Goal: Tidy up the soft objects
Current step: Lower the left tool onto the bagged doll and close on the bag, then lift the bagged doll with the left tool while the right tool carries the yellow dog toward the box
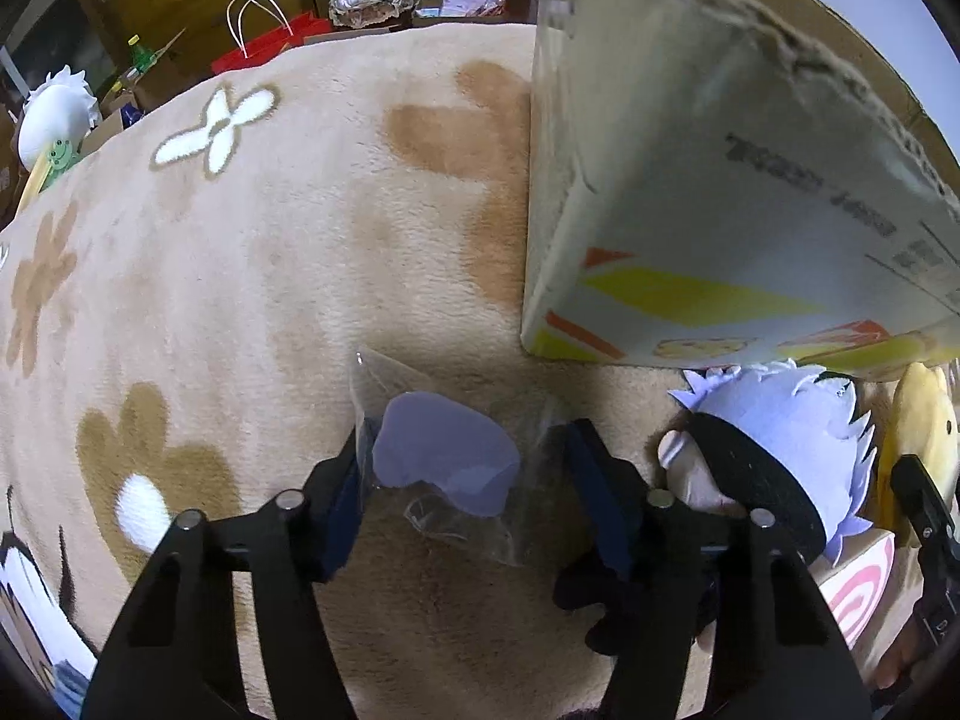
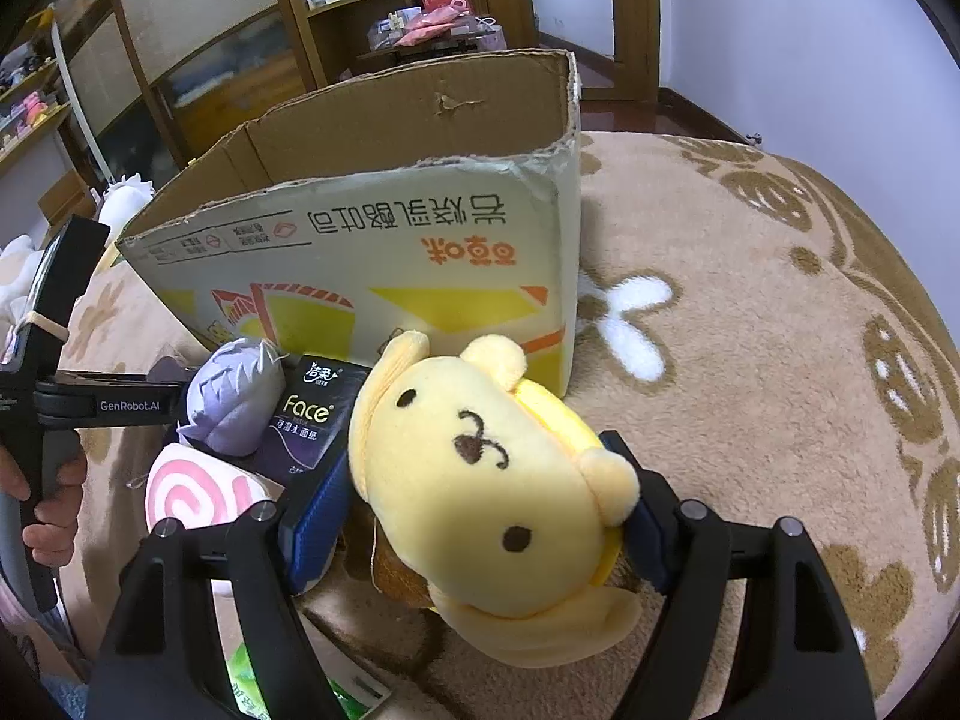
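Note:
My right gripper (image 2: 480, 510) is shut on a yellow dog plush (image 2: 486, 498), holding it by the head just in front of the open cardboard box (image 2: 384, 252). My left gripper (image 1: 462, 468) is open around a lilac felt piece in a clear plastic bag (image 1: 447, 459) lying on the blanket, fingers on either side of it. A plush doll with lilac hair and a black band (image 1: 774, 456) lies to the right of the left gripper, and shows in the right wrist view (image 2: 234, 402). The box (image 1: 690, 210) stands just beyond.
A pink swirl cushion (image 2: 198, 495) and a black tissue pack (image 2: 312, 420) lie beside the doll. A beige flower-patterned blanket (image 1: 270, 270) covers the surface. A white plush (image 1: 54, 114) and red bag (image 1: 264, 48) sit at the far edge. Shelves stand behind.

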Available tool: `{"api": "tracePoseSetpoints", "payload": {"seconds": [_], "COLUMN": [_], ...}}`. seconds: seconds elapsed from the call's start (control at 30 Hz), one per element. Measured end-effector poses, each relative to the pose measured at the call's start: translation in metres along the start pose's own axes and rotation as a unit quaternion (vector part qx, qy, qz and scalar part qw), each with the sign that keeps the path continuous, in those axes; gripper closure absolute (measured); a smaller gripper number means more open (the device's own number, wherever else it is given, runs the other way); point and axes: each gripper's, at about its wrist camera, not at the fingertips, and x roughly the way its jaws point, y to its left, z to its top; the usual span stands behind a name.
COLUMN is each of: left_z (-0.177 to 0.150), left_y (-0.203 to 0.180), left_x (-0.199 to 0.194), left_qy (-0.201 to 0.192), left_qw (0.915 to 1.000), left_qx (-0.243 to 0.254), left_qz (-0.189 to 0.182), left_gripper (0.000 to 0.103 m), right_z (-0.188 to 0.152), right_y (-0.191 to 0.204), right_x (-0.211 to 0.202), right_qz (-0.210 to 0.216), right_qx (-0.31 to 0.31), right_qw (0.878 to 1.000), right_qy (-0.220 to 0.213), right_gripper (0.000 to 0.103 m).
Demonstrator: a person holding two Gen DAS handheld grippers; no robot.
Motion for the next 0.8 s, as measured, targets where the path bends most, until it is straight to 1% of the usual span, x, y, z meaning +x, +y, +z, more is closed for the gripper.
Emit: {"api": "tracePoseSetpoints", "payload": {"seconds": [0.1, 0.3, 0.33, 0.37, 0.4, 0.47, 0.7, 0.8], "left_z": [-0.007, -0.018, -0.019, -0.019, -0.02, -0.023, -0.019, -0.022], "left_y": [-0.006, -0.002, -0.002, 0.0, -0.001, -0.002, 0.007, 0.005], "left_x": [-0.006, -0.02, -0.023, -0.028, -0.031, -0.038, -0.041, -0.048], "left_qy": [-0.005, -0.017, -0.022, -0.029, -0.033, -0.041, -0.033, -0.04], "left_qw": [1.0, 0.9998, 0.9997, 0.9995, 0.9994, 0.9991, 0.9985, 0.9985], "left_qx": [0.004, -0.006, -0.007, -0.007, -0.008, -0.006, -0.023, -0.017], "left_qz": [0.004, 0.002, 0.002, 0.003, 0.0, -0.009, -0.036, -0.034], "left_gripper": [0.049, 0.052, 0.058, 0.069, 0.071, 0.078, 0.085, 0.087], "right_z": [0.0, -0.001, -0.001, -0.001, -0.001, -0.001, -0.004, -0.005], "right_y": [0.0, -0.002, -0.002, -0.003, -0.004, -0.005, 0.0, 0.002], "right_x": [-0.001, -0.011, -0.014, -0.015, -0.018, -0.023, -0.032, -0.036], "right_qz": [0.001, -0.002, -0.002, -0.002, -0.002, -0.005, -0.006, -0.01], "right_qx": [-0.002, -0.001, 0.001, 0.003, 0.004, 0.006, -0.001, -0.009], "right_qw": [1.0, 1.0, 1.0, 1.0, 0.999, 0.999, 0.999, 0.999], "right_qy": [-0.003, -0.022, -0.027, -0.03, -0.033, -0.042, -0.051, -0.053], "right_gripper": [0.021, 0.021, 0.021, 0.021, 0.021, 0.021, 0.021, 0.021]}}
